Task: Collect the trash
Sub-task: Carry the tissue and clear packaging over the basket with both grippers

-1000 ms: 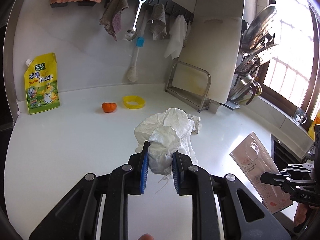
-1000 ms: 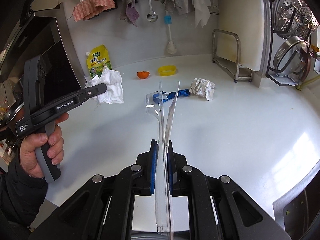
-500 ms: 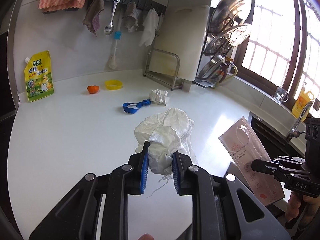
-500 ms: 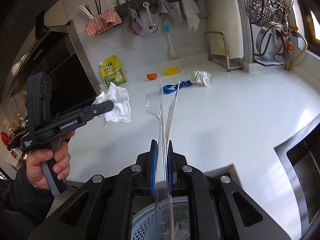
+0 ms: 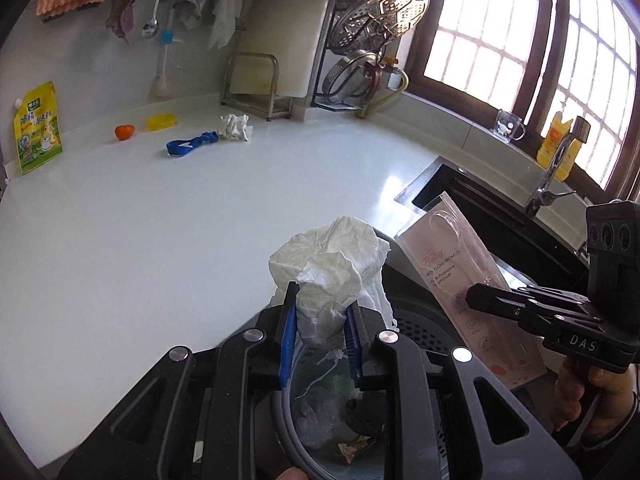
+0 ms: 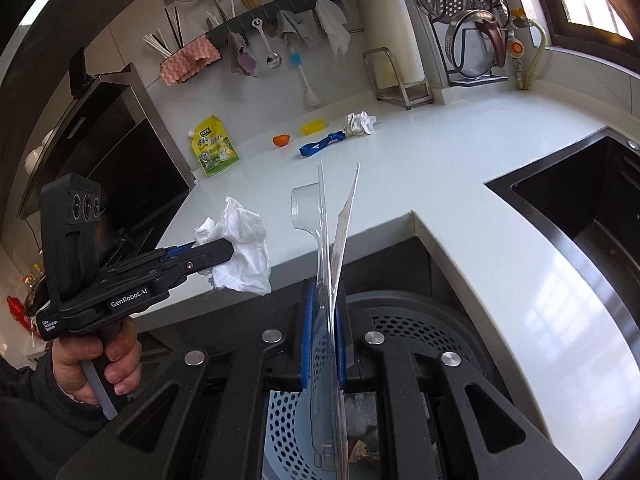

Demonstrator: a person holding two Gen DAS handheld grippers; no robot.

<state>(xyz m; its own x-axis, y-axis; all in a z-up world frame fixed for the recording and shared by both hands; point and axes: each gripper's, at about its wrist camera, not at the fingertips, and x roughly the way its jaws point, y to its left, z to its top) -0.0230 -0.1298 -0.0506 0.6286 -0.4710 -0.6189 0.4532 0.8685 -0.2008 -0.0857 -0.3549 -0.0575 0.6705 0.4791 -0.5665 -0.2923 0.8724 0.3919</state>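
Two grips — left gripper [image 5: 321, 327] clenched on crumpled tissue [image 5: 334, 268], right gripper [image 6: 323, 334] pinching clear blister pack [image 6: 334, 240]; bin [image 6: 416, 332] directly beneath both, counter [image 5: 160, 220] ahead.

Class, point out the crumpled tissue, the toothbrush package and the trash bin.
crumpled tissue [image 5: 336, 264], left wrist view, its middle
toothbrush package [image 5: 460, 276], left wrist view, printed face
trash bin [image 6: 420, 328], right wrist view, perforated rim

Ahead of me on the white countertop [image 5: 120, 220] I see a yellow seasoning pouch [image 5: 37, 133] leaning on the wall. A metal ladle [image 5: 153, 8] and grey cloths [image 5: 123, 12] hang from the dark rail [image 6: 280, 10]. The black sink [image 6: 580, 216] sits to my right, below a perforated steel steamer plate [image 5: 384, 8].
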